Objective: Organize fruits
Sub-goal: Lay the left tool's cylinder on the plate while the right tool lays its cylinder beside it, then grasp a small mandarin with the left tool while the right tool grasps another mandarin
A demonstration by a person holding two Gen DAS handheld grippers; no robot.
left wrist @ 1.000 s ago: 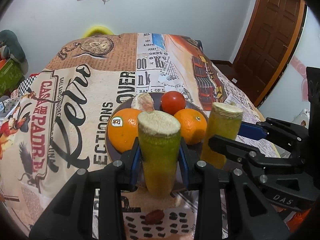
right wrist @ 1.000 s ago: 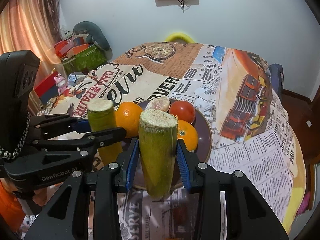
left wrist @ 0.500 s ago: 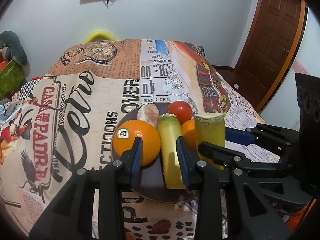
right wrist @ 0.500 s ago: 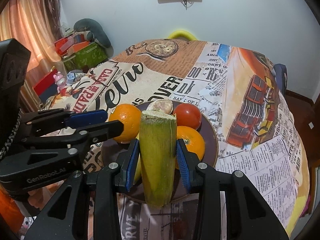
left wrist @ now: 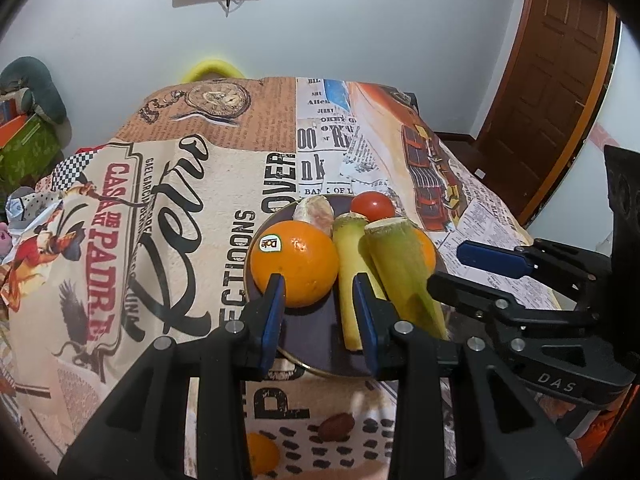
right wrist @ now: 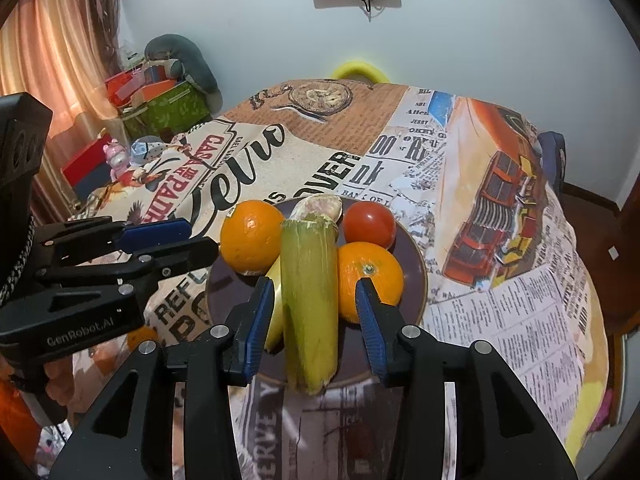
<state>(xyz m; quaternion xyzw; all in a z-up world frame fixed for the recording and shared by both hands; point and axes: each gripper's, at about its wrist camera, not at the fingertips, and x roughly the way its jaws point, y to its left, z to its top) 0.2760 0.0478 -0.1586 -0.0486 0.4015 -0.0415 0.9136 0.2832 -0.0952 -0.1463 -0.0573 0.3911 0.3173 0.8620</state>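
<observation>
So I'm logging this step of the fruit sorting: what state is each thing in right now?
Left hand-held gripper: open, off its stalk.
Right hand-held gripper: jaws opening, stalk between them, pads clear.
Thin stalk: lying on the plate.
Thick stalk: leaning on the plate, lower end past the rim.
Plate: loaded with fruit.
Stickered orange: whole, on the plate.
Tomato: whole.
Peeled fruit: skinless.
Door: closed.

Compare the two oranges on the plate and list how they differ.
The left orange carries a Dole sticker facing the left wrist camera; the right orange shows only its stem dimple. The left orange sits toward the plate's left edge; the right orange sits nearer the right rim, below the tomato. Two green stalks lie between them. Both are round, bright orange and unpeeled.
</observation>
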